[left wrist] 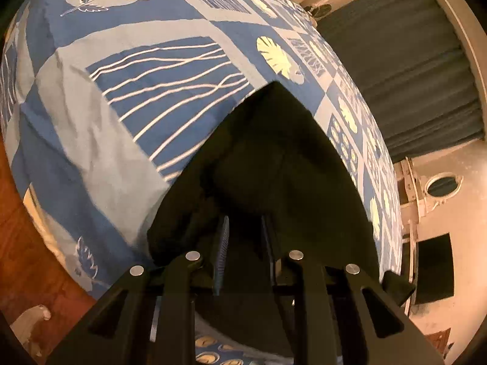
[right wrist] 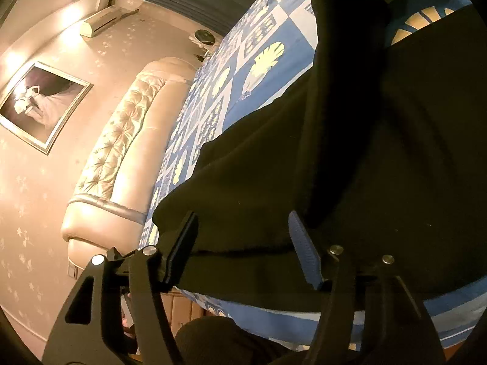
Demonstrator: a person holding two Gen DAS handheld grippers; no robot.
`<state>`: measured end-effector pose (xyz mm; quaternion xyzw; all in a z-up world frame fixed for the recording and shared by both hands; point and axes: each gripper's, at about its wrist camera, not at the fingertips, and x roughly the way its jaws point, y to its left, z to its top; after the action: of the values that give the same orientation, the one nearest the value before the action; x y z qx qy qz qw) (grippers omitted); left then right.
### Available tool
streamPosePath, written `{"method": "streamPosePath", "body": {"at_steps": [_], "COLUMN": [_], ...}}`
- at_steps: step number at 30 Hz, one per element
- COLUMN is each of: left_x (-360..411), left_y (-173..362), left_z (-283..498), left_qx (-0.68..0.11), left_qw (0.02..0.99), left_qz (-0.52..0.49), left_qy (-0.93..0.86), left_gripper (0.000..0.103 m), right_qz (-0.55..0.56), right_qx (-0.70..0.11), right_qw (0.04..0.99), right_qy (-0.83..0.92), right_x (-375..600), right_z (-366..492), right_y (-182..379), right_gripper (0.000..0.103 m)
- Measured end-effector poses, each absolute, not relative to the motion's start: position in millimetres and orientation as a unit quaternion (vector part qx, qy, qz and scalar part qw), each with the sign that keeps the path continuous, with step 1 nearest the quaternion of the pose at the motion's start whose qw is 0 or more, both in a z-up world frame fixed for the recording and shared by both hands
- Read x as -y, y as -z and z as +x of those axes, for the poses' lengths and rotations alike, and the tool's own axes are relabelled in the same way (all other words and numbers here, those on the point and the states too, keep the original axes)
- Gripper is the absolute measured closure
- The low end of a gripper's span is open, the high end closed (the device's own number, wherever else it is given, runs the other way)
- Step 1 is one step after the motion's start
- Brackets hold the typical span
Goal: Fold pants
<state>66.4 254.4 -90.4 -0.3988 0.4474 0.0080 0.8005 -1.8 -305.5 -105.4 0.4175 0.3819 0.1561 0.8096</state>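
Observation:
The black pants lie on the blue patterned bedspread, one end narrowing to a point further up the bed. My left gripper has its fingers close together with bunched black cloth caught between them, so it is shut on the pants. In the right wrist view the pants spread wide over the bed, and a strip of the black cloth rises to the top of the picture. My right gripper stands open with its fingers far apart. The pants' near edge lies between them, untouched by the pads.
A padded cream headboard runs along the bed's far side, below a framed picture and an air conditioner. A dark curtain hangs beyond the bed. Wooden floor shows by the near edge. A person's dark-clothed leg is below the right gripper.

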Motion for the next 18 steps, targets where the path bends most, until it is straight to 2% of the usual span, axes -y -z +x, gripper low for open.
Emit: {"method": "streamPosePath", "body": {"at_steps": [7,9,10,11,13,18], "left_x": [-265.2,-266.5,-268.4,-269.0,-273.2,-268.7], "left_y": [101.7,104.1,105.0,105.7,107.6,103.2], "left_z": [54.1,53.1,50.4,48.6,38.9,45.7], "left_qx": [-0.417,-0.412,-0.395,-0.378,-0.324,-0.346], "left_qw": [0.768,0.766,0.763,0.759,0.747,0.75], "left_qz": [-0.485,-0.494,-0.511,-0.528,-0.577,-0.562], "left_qy": [-0.002,0.004,0.02,0.035,0.061,0.048], "left_gripper": [0.081,0.077,0.063,0.044,0.025,0.024], "right_qz": [0.427,0.427,0.428,0.429,0.428,0.429], "right_qx": [-0.38,-0.38,-0.38,-0.38,-0.38,-0.378], "right_qw": [0.806,0.807,0.806,0.806,0.806,0.806], "right_qy": [-0.153,-0.151,-0.151,-0.151,-0.151,-0.151], "right_x": [303.7,303.2,303.9,304.3,303.8,303.8], "right_z": [-4.4,-3.9,-3.6,-4.7,-4.0,-4.8], "right_y": [103.5,102.7,103.6,103.5,103.2,103.9], "right_gripper": [0.039,0.039,0.039,0.039,0.039,0.039]}}
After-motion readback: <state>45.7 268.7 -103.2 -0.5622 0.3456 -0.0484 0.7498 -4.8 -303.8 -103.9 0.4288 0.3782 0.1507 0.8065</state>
